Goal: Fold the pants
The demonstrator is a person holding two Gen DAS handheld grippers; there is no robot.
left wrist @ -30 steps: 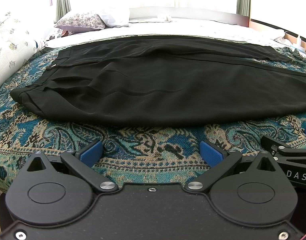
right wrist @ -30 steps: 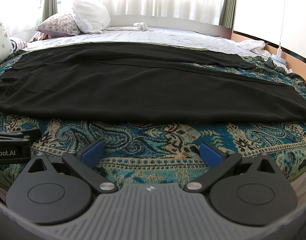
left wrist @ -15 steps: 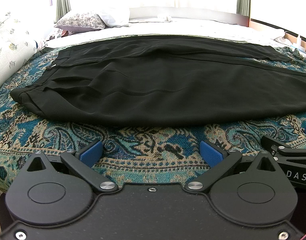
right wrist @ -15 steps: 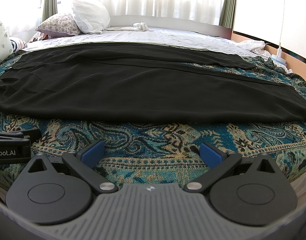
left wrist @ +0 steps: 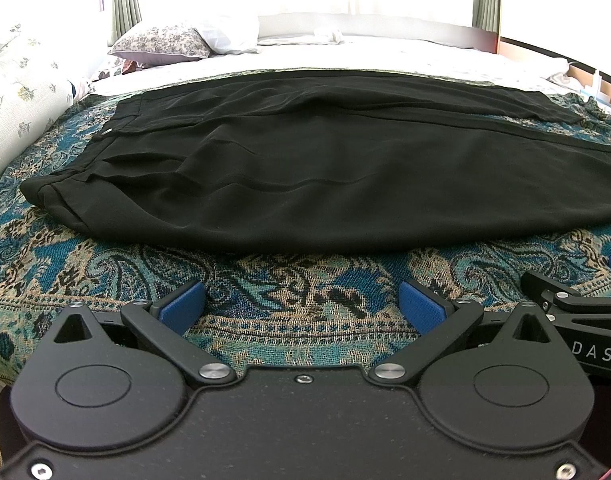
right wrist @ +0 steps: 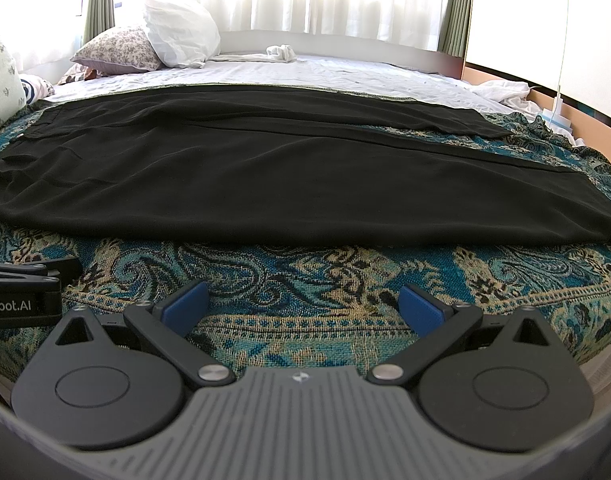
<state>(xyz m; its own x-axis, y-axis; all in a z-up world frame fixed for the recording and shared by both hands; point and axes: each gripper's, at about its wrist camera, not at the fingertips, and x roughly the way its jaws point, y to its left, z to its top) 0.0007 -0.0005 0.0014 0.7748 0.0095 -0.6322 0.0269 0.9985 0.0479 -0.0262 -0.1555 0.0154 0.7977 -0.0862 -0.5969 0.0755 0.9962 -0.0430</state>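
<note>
Black pants lie spread flat across a teal paisley bedspread, waistband to the left, legs running right. In the right wrist view the pants end in hems at the right. My left gripper is open and empty, low over the bedspread just short of the pants' near edge. My right gripper is open and empty, also short of the near edge, further right. Each gripper's side shows in the other's view: the right one, the left one.
Pillows lie at the far left by the curtained window. White sheet covers the far half of the bed. A floral cushion sits at the left. White cloth bunches at the far right edge.
</note>
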